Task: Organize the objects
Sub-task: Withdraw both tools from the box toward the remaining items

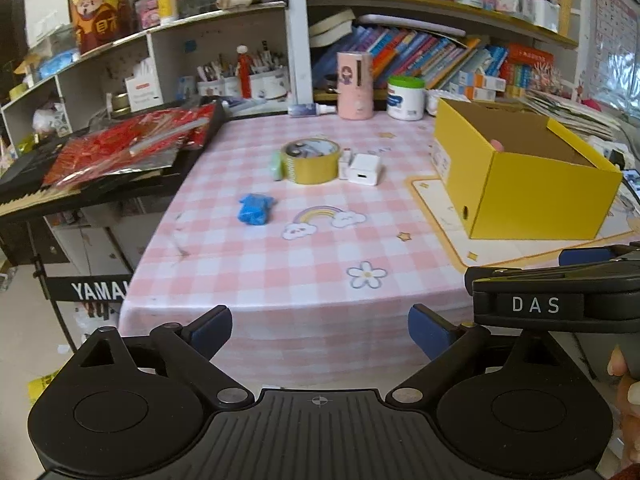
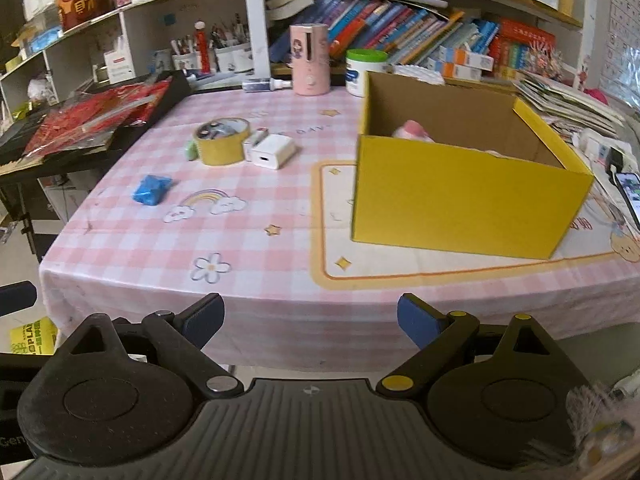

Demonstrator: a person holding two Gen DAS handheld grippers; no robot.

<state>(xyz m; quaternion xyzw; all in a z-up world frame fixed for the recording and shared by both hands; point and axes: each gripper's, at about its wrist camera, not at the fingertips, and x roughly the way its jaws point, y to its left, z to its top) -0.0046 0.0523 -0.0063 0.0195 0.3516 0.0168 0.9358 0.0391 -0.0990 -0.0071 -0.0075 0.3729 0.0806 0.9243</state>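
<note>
An open yellow cardboard box (image 1: 532,196) (image 2: 460,200) stands on the right of the pink checked table, with a pink thing (image 2: 412,130) inside it. Left of the box lie a yellow tape roll (image 1: 310,160) (image 2: 222,142), a white charger block (image 1: 364,169) (image 2: 272,151), a small green item (image 1: 276,166) (image 2: 191,150) and a blue crumpled object (image 1: 256,209) (image 2: 152,189). My left gripper (image 1: 320,332) is open, held before the table's front edge with nothing between its fingers. My right gripper (image 2: 310,320) is also open and empty, short of the table edge; its body shows in the left wrist view (image 1: 560,292).
A pink cylinder (image 2: 310,60) and a white jar with a green lid (image 2: 362,72) stand at the back of the table. A keyboard under red packets (image 1: 120,148) sits to the left. Crowded bookshelves (image 1: 440,52) run behind. A phone (image 2: 630,196) lies at the far right.
</note>
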